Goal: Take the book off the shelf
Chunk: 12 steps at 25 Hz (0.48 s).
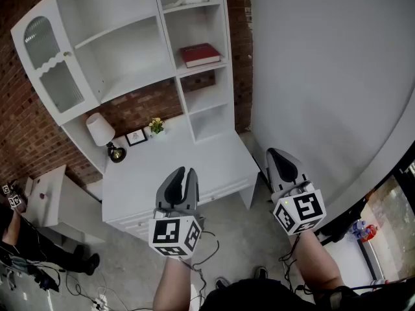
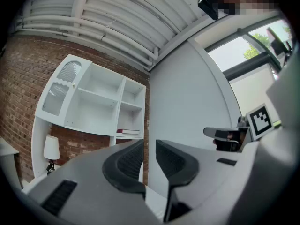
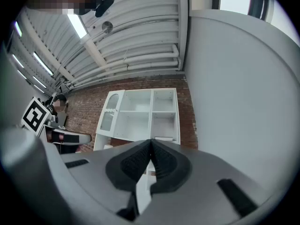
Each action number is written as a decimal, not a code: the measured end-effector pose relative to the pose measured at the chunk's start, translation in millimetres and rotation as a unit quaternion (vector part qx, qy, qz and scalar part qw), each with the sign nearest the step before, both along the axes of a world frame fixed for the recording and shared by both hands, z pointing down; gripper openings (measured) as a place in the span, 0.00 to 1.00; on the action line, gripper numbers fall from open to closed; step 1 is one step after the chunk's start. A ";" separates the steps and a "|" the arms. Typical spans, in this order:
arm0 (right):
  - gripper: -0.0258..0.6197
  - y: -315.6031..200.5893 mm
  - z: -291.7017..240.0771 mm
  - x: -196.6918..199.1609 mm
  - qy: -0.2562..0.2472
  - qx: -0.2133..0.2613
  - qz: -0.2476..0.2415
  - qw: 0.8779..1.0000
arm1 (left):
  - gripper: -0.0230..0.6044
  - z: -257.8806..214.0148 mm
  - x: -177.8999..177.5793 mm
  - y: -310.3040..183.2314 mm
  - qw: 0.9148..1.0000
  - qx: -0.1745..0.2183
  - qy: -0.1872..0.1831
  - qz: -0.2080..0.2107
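A red book lies flat on a middle shelf in the right column of the white shelf unit. It shows small and far off in the left gripper view and the right gripper view. My left gripper hovers over the white desk's front edge, its jaws a little apart with nothing between them. To the right of the desk my right gripper is shut and empty. Both grippers are well short of the shelf.
On the white desk below the shelves stand a lamp, a small picture frame and a potted plant. A grey wall runs along the right. A small white cabinet and floor cables lie at the left.
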State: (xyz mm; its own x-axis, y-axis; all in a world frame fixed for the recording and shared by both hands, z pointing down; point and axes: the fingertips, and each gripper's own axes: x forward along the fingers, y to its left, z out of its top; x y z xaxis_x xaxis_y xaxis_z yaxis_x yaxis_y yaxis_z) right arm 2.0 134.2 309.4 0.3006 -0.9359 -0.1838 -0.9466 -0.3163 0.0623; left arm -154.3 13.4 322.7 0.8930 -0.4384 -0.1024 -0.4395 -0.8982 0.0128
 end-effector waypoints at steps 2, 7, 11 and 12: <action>0.04 12.1 1.3 11.7 -0.005 0.000 -0.003 1.000 | 0.16 1.5 12.5 15.0 1.000 0.002 -0.005 0.002; 0.04 38.2 3.4 35.4 -0.008 0.005 -0.020 1.000 | 0.16 -0.1 37.1 45.1 1.000 0.002 -0.008 -0.007; 0.07 48.6 -5.3 47.5 0.006 0.016 -0.041 0.999 | 0.18 -11.2 50.3 60.7 0.999 0.028 -0.006 -0.034; 0.16 50.0 -8.1 49.6 0.013 0.016 -0.046 0.999 | 0.28 -13.3 52.9 63.1 0.998 0.034 -0.007 -0.043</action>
State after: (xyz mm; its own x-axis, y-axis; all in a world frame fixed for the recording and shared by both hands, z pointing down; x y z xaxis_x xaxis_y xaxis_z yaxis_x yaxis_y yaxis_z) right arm 51.7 184.2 301.4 0.2084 -0.9527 -0.2212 -0.9699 -0.2304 0.0788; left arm -101.4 76.4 309.4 0.8543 -0.5053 -0.1217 -0.5140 -0.8561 -0.0535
